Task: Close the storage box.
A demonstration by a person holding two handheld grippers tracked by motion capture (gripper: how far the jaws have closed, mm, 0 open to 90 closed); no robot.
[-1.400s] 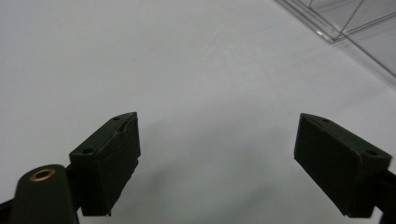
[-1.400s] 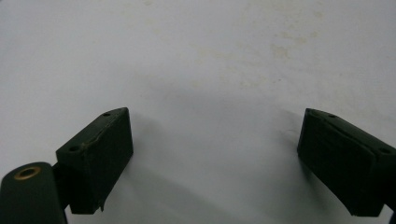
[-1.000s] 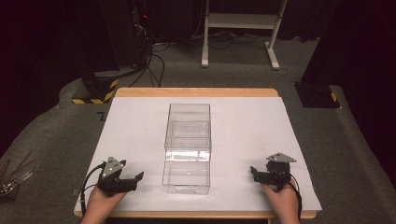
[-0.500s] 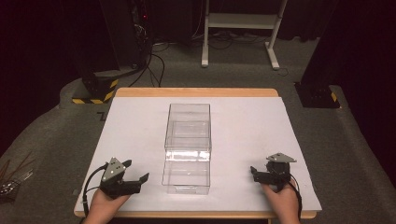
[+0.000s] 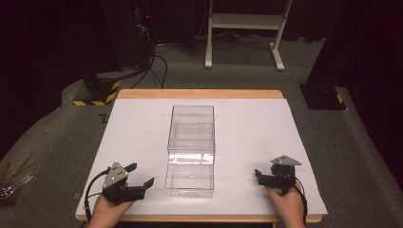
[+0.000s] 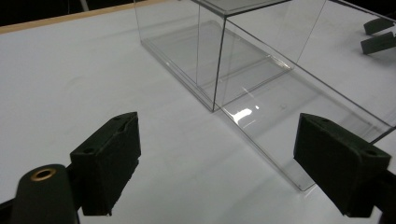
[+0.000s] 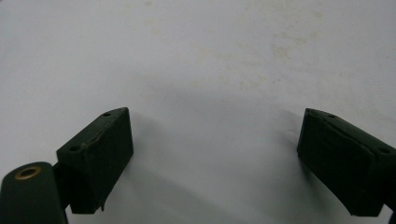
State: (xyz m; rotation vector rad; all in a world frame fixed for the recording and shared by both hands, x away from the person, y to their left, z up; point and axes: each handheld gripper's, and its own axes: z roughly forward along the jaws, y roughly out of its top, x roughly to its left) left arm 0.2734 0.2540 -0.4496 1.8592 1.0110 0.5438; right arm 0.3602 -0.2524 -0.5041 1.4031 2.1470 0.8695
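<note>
Grippers sit low at the near edge of the table [image 5: 142, 118], one at each side, and both are empty. At the centre stands the clear box [image 5: 191, 127], a see-through case with its taller section toward twelve o'clock and a lower clear section [image 5: 189, 178] running out of it toward six o'clock, resting flat on the white cover. The left gripper [image 5: 141, 176] is at about seven o'clock from the box, held in the person's left hand [image 5: 107, 211], jaws spread wide and angled toward the near left corner of the lower section, near it but apart from it. From the left gripper view its own claw [image 6: 218, 163] stands wide open with nothing between the pads, and the clear box [image 6: 243, 51] rises ahead at one o'clock, its low clear section [image 6: 299, 121] reaching down toward the right-hand pad; whether that pad touches the plastic I cannot tell. Over at five o'clock from the box, the right gripper [image 5: 259, 175] rests in the right hand [image 5: 286, 206], well apart from the plastic, pointing toward nine o'clock. The right gripper view has its claw [image 7: 212, 163] parted wide as well, over bare white surface [image 7: 196, 60] with a few faint marks.
</note>
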